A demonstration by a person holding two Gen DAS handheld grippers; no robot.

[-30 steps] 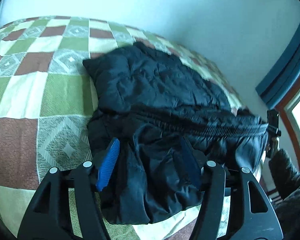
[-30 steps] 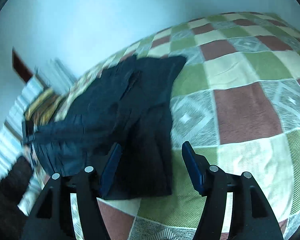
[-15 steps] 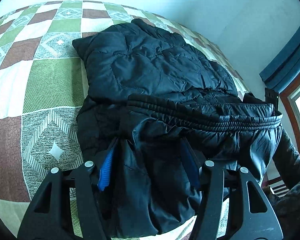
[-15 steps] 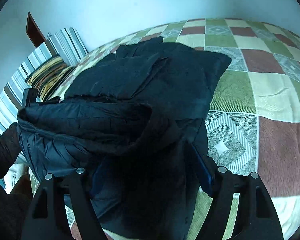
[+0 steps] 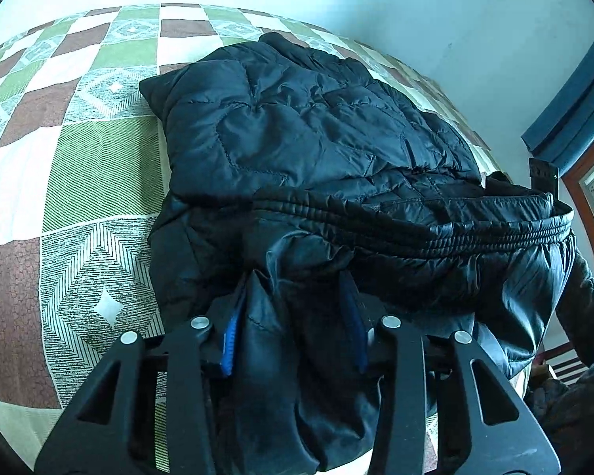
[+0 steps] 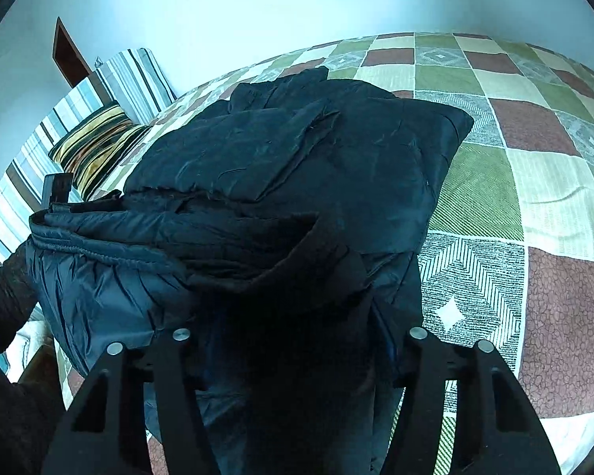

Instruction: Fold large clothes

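A checked bedspread (image 5: 99, 166) covers the bed beyond both sets of jaws, and on it lies a black quilted jacket (image 5: 305, 126), partly folded, its bulk spread ahead of the fingers and its near edge drooping toward them. It looks puffy, light and soft, with a slick shell that would likely slide and spring back open, so a deep bite on a thick bunched edge or the ribbed hem (image 5: 435, 229) seems safer than a pinch on a single layer. The left gripper (image 5: 293, 316) is closing, a thick wad of jacket between its blue pads. The right gripper (image 6: 293, 340) is closing too, dark fabric filling the gap between its fingers; whether its pads press yet I cannot tell.
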